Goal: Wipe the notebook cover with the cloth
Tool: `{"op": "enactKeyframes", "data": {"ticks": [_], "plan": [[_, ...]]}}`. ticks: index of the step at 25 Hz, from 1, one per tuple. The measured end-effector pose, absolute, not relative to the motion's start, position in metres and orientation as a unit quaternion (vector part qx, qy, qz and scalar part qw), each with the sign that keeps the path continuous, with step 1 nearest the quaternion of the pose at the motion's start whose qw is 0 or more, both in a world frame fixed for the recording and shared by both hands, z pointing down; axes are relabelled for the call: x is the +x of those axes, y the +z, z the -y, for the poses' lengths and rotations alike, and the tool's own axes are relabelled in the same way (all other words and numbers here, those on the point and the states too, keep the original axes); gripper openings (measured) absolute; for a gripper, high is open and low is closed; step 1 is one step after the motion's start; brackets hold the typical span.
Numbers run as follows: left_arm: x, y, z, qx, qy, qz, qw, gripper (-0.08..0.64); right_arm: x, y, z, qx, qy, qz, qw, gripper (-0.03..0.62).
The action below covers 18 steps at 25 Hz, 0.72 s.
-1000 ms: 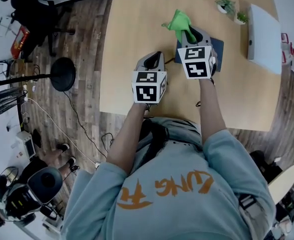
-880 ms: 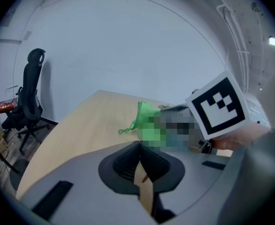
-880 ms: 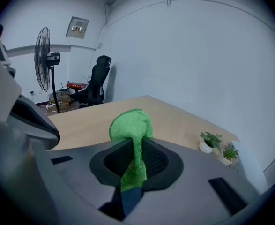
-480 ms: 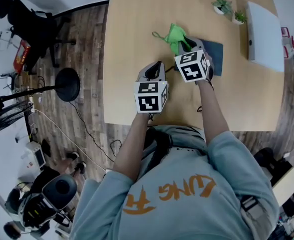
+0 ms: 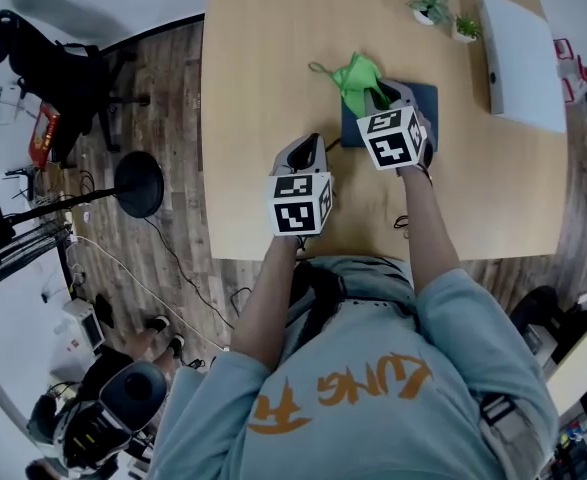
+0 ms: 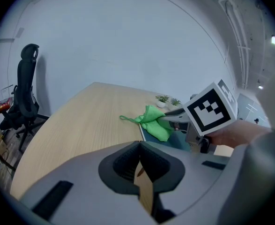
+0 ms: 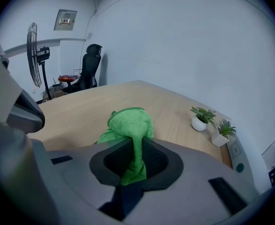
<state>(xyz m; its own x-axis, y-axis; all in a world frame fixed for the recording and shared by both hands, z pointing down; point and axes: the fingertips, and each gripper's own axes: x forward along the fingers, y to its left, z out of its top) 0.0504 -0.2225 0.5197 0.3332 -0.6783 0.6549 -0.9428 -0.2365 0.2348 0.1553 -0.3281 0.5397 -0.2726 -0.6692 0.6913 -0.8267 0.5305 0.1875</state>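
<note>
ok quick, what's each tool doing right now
left tool: closed, holding nothing
right tool: closed on the green cloth

The head view looks from high up, steeply down onto the person's shoulders, both arms and the wooden table [image 5: 263, 88], with floor [image 5: 173, 88] at the left. The left gripper view sits low and close behind its own jaws and faces across the table toward a white wall [image 6: 128, 41]. It sees the right gripper [image 6: 172, 116] from the side. The right gripper view looks along its own jaws, also toward a white wall. All 3 views share the table, the green cloth [image 5: 356, 76], 2 small plants [image 5: 430, 8] and the black chair [image 5: 43, 48].
</note>
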Motion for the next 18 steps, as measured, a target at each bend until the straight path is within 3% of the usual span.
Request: {"op": "enactKeyframes", "data": {"ticks": [18], "plan": [[0.062, 0.521, 0.22, 0.768, 0.228, 0.518, 0.301, 0.019, 0.243, 0.54, 0.325, 0.55, 0.133, 0.739, 0.366, 0.049]]}}
